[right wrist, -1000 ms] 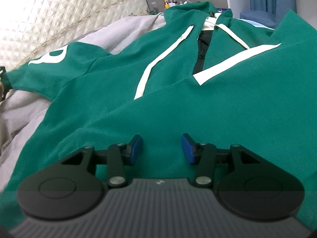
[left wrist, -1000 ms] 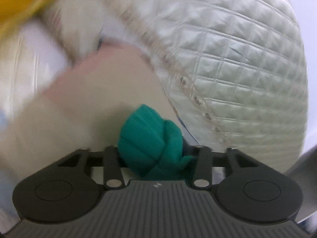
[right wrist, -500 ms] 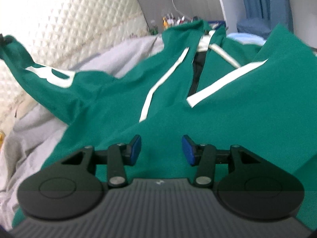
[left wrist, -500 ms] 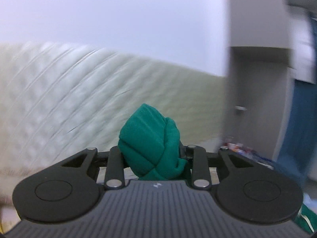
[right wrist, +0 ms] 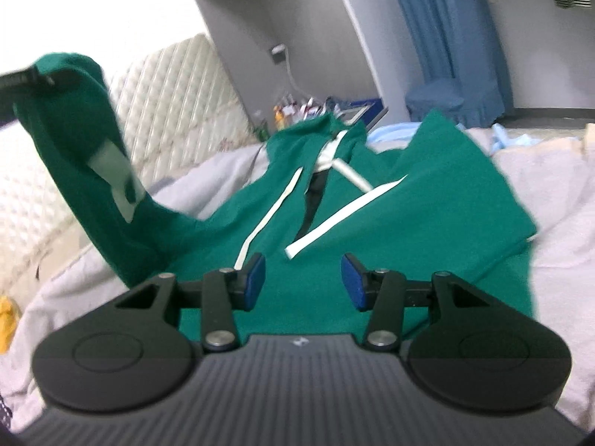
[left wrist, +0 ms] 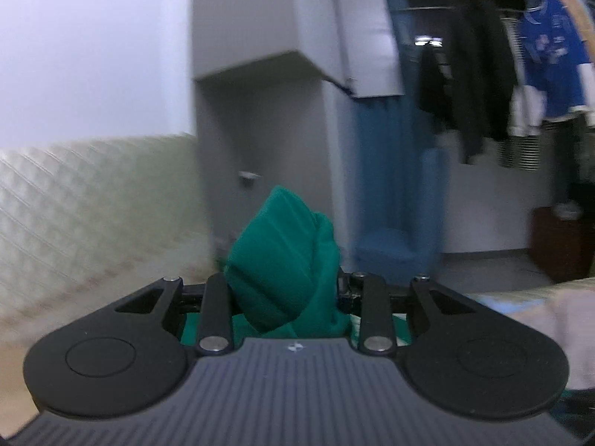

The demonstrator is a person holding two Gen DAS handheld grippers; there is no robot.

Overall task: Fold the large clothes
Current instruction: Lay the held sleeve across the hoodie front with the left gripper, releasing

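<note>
A green hoodie (right wrist: 390, 223) with white stripes, white drawstrings and a dark zip lies spread face up on a bed, hood end farthest away. One sleeve (right wrist: 93, 171), bearing a white patch, is lifted high off the bed at the left side, and its bunched cuff (left wrist: 286, 260) sits pinched in a tight wad.

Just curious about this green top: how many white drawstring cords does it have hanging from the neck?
2. On the green hooded sweatshirt, one white flat cord runs down left of the dark zip, the other white cord right of it. More may be hidden in folds.
</note>
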